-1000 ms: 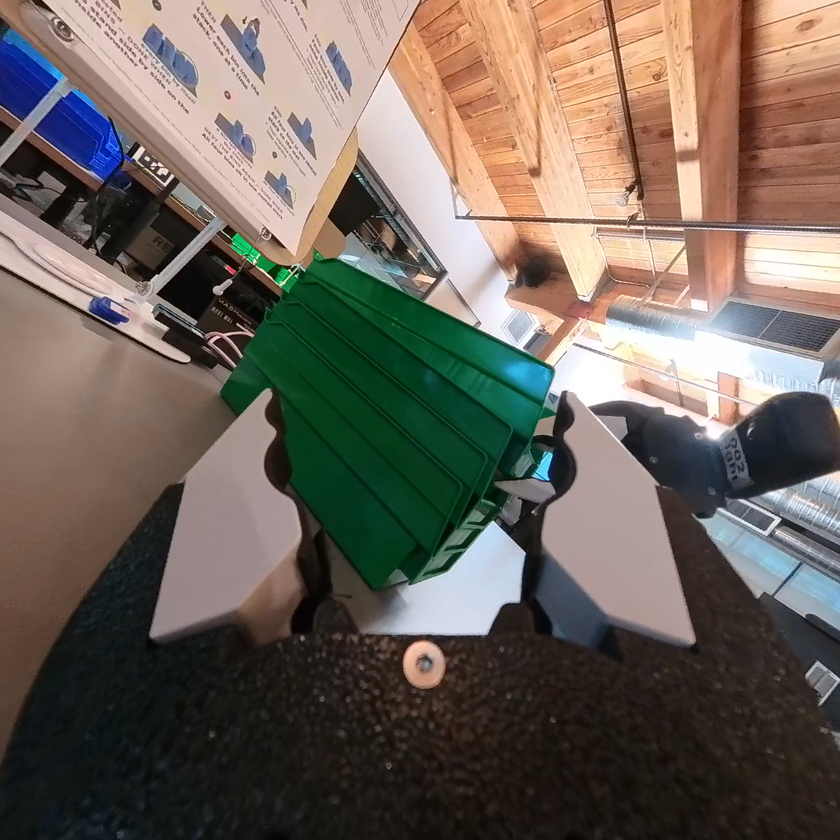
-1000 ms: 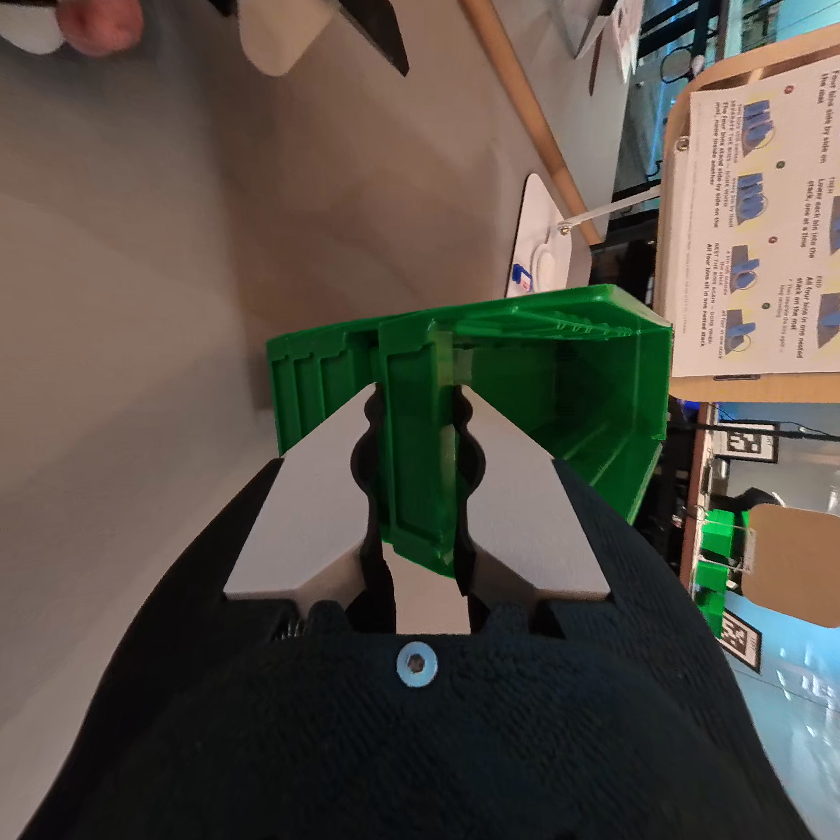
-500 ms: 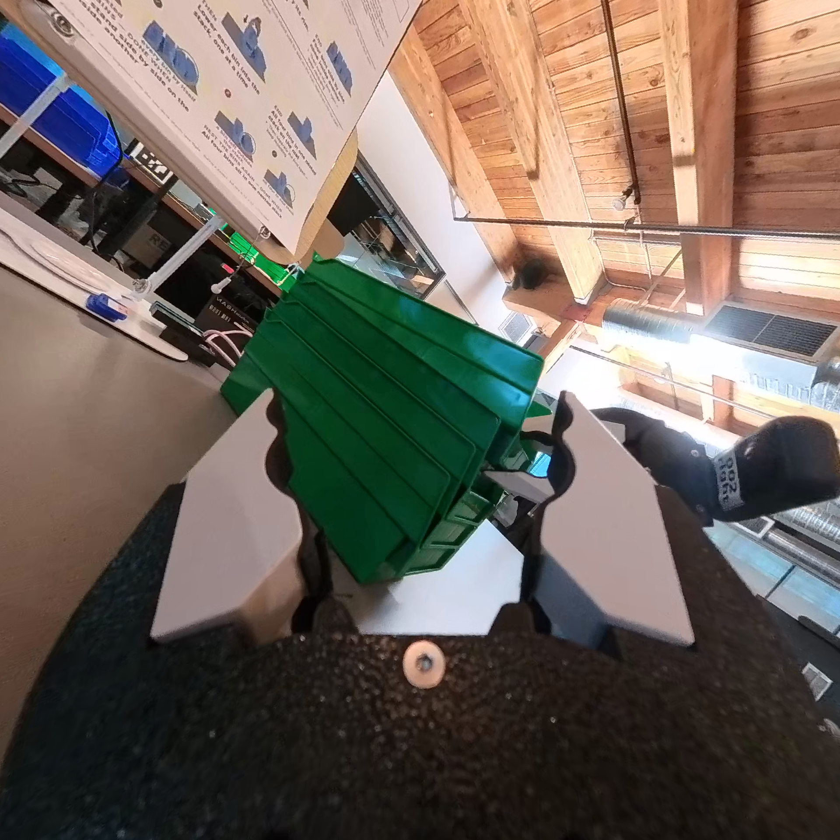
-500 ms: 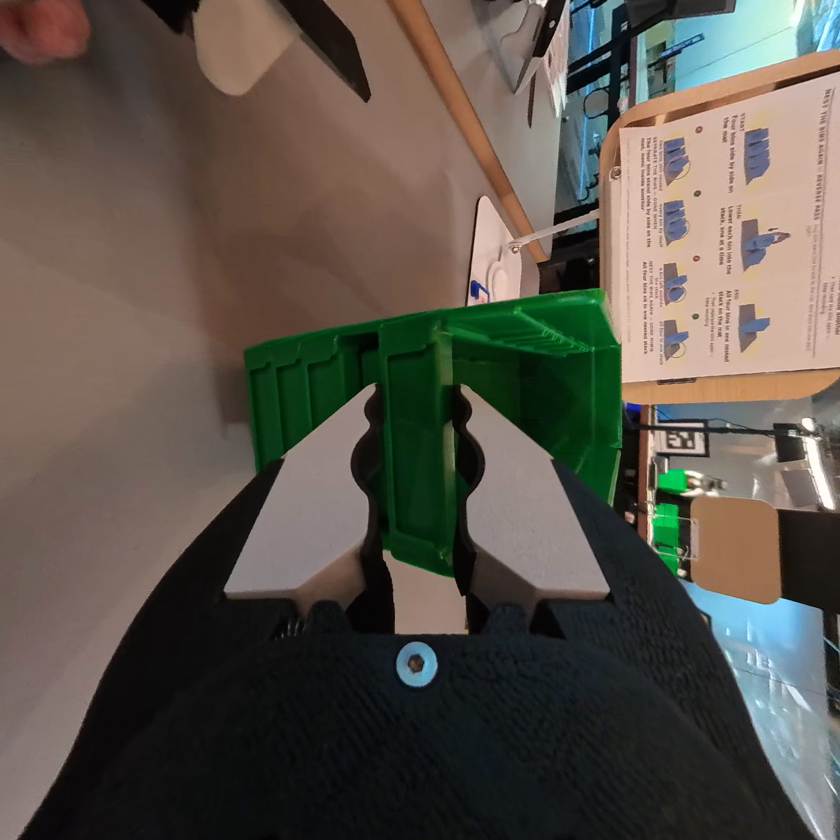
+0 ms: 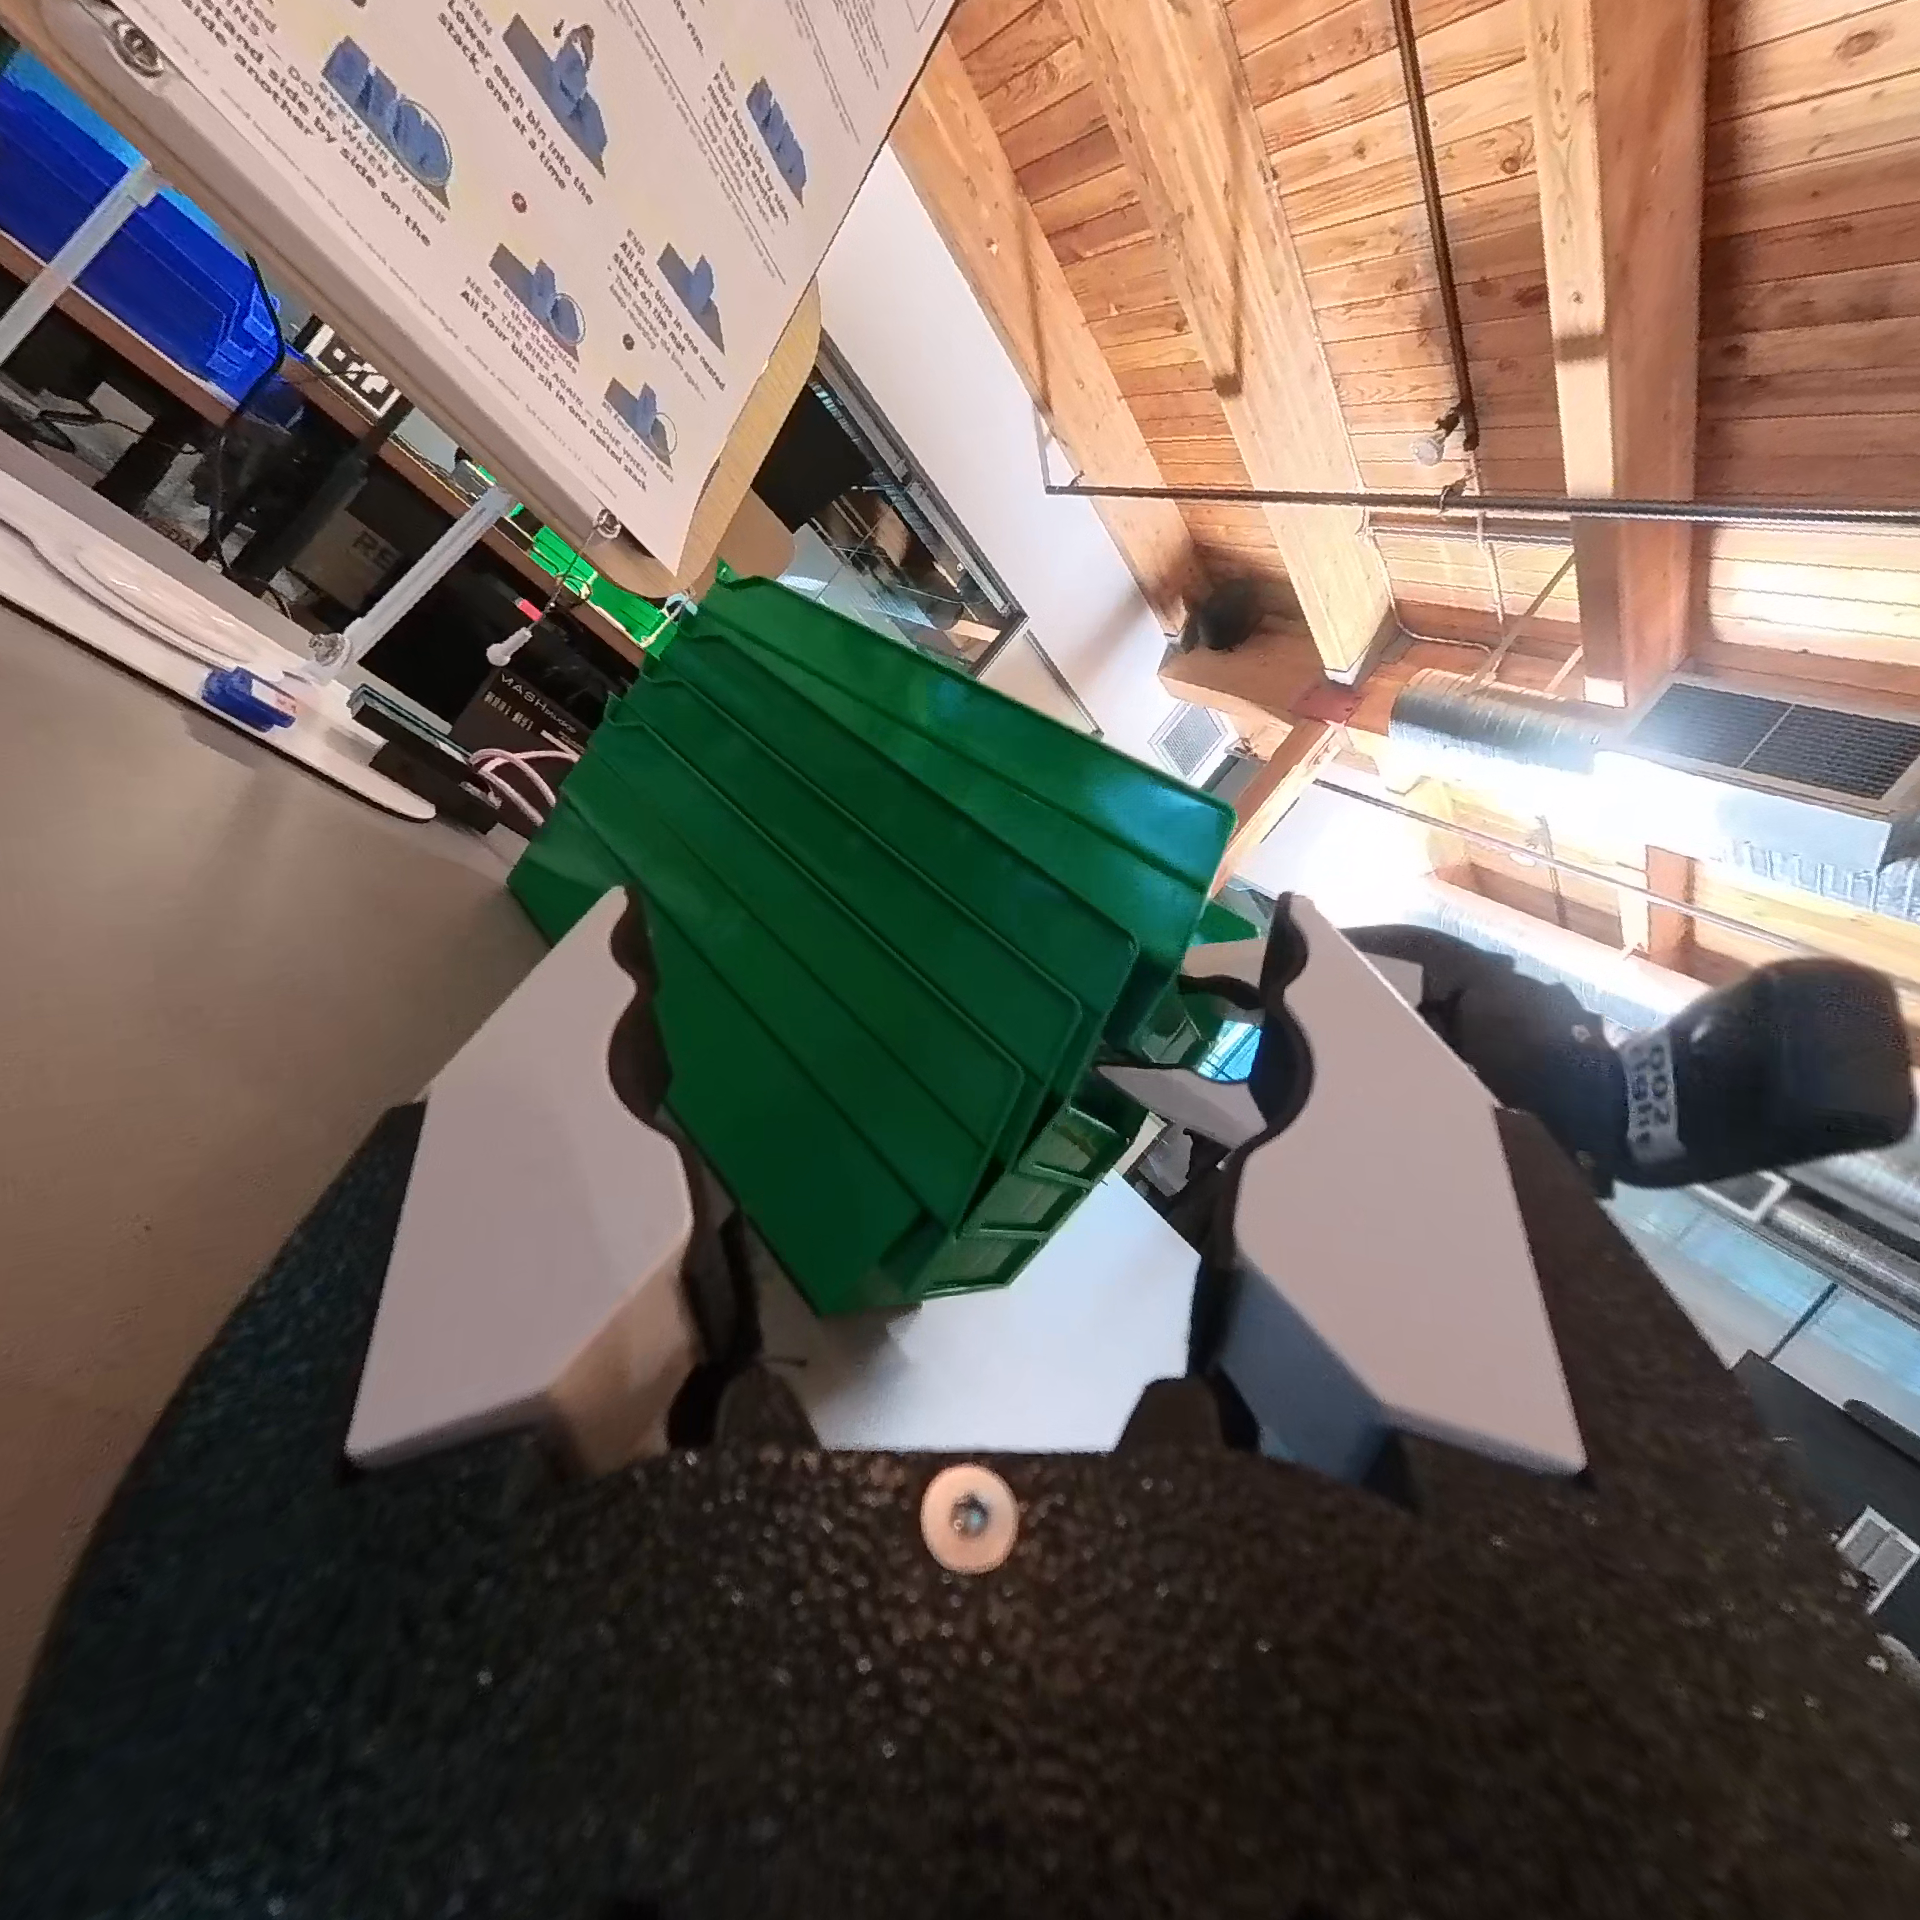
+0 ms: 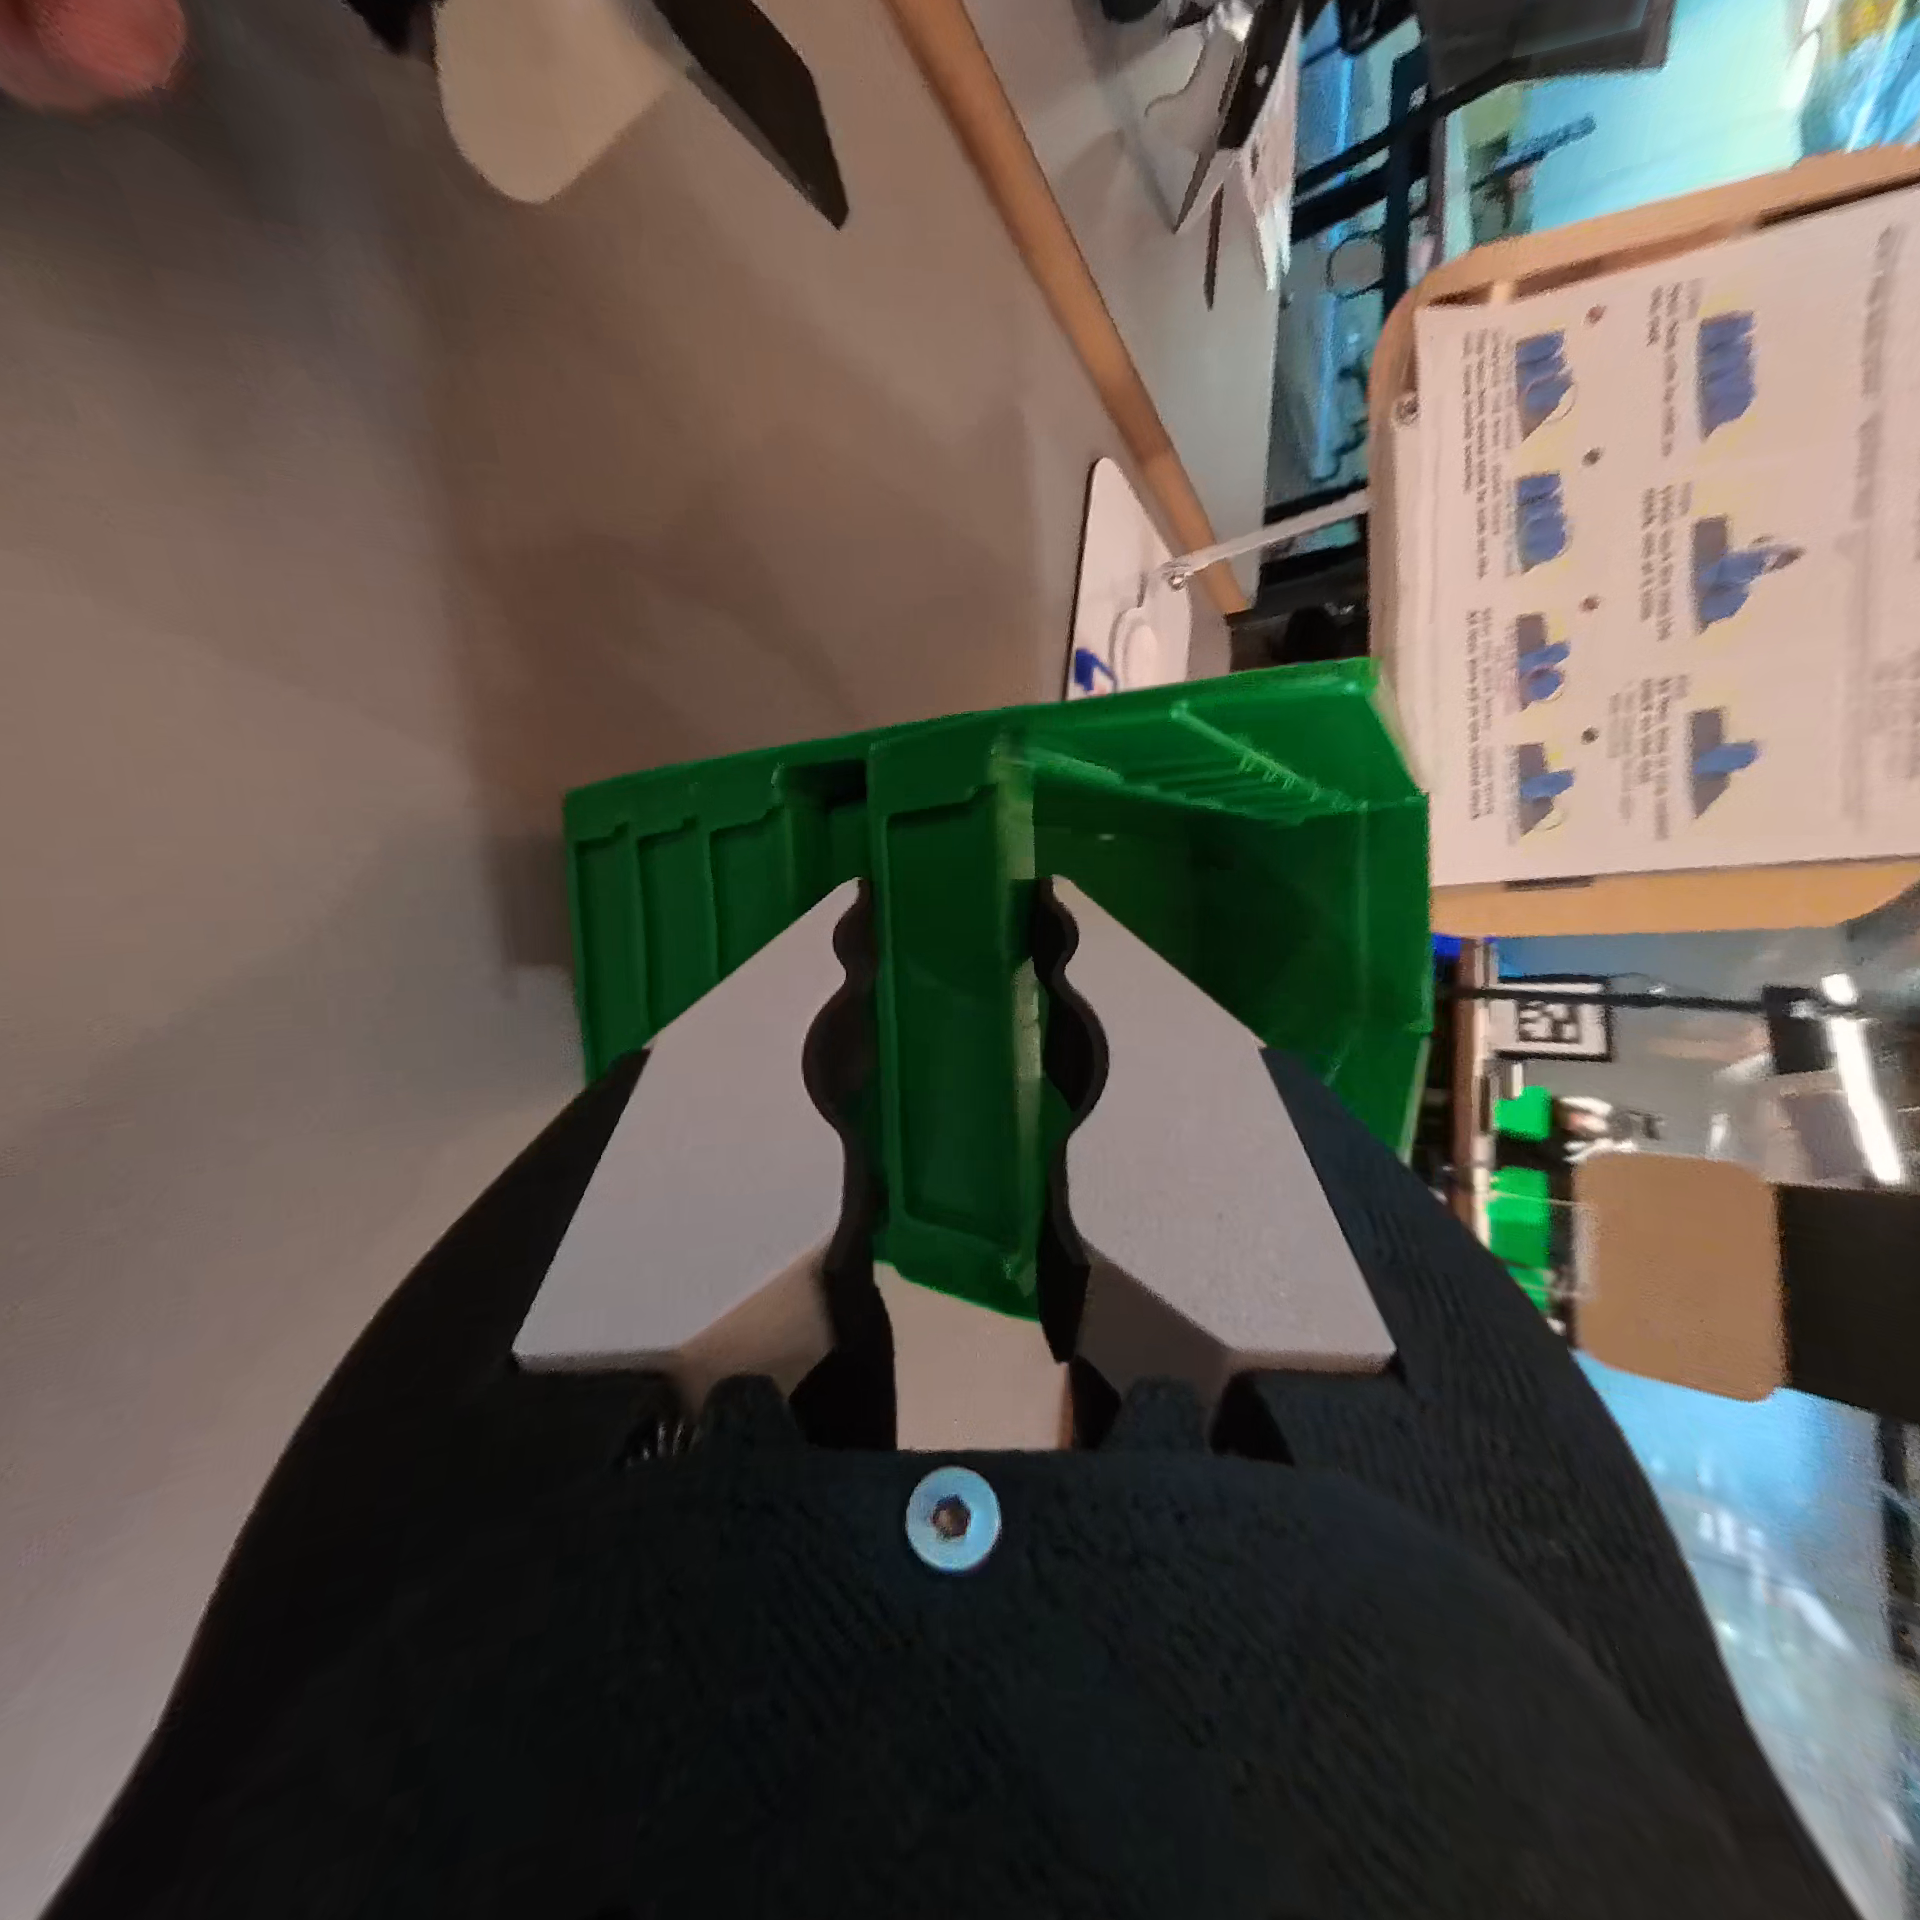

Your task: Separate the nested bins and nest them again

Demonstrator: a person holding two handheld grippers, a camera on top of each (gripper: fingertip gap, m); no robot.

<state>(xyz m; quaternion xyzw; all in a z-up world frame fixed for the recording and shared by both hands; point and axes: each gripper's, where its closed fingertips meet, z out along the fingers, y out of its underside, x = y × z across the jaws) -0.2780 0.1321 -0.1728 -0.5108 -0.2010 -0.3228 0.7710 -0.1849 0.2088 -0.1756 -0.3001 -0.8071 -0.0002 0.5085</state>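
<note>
A stack of nested green bins (image 5: 883, 997) stands tilted on the grey table (image 5: 208, 987). My left gripper (image 5: 951, 925) is open, with one finger on each side of the stack; the left finger is close against it and there is a gap at the right finger. My right gripper (image 6: 951, 899) is shut on the front wall of the innermost green bin (image 6: 945, 1039). The rims of the outer bins (image 6: 675, 914) show staggered to its left. The right gripper's black body (image 5: 1662, 1070) shows past the stack in the left wrist view. The left gripper's fingers (image 6: 540, 114) show at the top of the right wrist view.
An instruction sheet on a wooden board (image 5: 582, 208) stands behind the bins and also shows in the right wrist view (image 6: 1662, 571). A white pad with a small blue item (image 5: 239, 696) lies at the table's far side. Blue bins (image 5: 125, 260) sit on a shelf beyond.
The innermost bin, held by my right gripper, has drawn a little away from the outer bins. My left gripper stays open around the stack.
</note>
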